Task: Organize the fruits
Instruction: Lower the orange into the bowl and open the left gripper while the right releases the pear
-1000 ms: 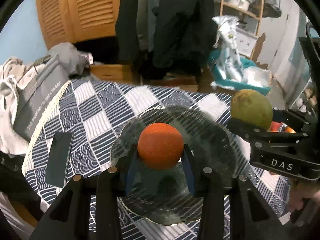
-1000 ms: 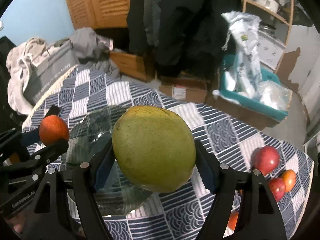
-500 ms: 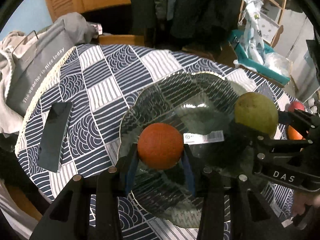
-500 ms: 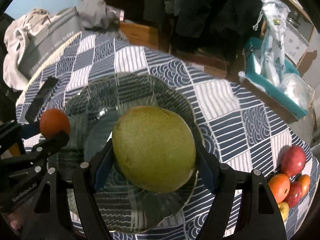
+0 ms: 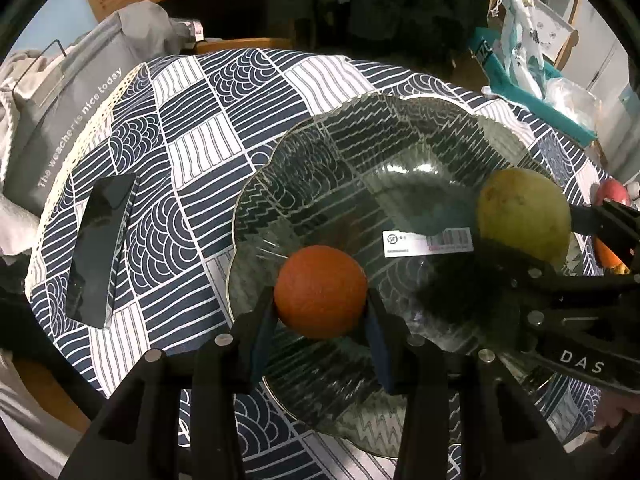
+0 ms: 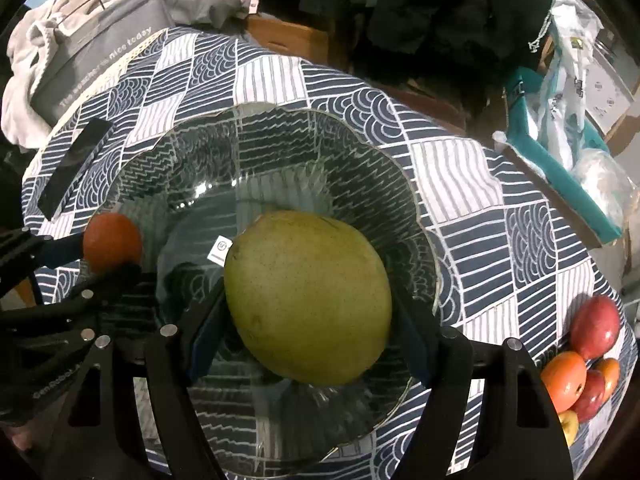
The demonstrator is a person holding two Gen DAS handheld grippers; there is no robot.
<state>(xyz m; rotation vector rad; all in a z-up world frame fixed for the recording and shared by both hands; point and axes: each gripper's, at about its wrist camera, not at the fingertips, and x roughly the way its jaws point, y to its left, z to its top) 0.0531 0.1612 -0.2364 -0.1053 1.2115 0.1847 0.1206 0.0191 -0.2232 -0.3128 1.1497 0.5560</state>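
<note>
My left gripper (image 5: 321,312) is shut on an orange (image 5: 321,291), held over the near left part of a wavy-rimmed glass bowl (image 5: 304,168). My right gripper (image 6: 308,320) is shut on a large green mango (image 6: 308,296), held over the middle of the same bowl (image 6: 280,152). In the left wrist view the mango (image 5: 524,216) and the right gripper (image 5: 532,248) show at the right. In the right wrist view the orange (image 6: 112,240) and the left gripper (image 6: 108,252) show at the left. A barcode sticker (image 5: 428,242) lies on the bowl's bottom.
The bowl stands on a round table with a navy and white patterned cloth (image 6: 460,176). A dark phone (image 5: 100,248) lies on the cloth at left. Several apples and oranges (image 6: 584,360) are piled at the table's right edge. A grey bag (image 5: 60,120) and clothes lie beyond the table.
Both grippers have come down toward the bowl with their fruit and tipped more steeply downward. The bowl now fills more of each view.
</note>
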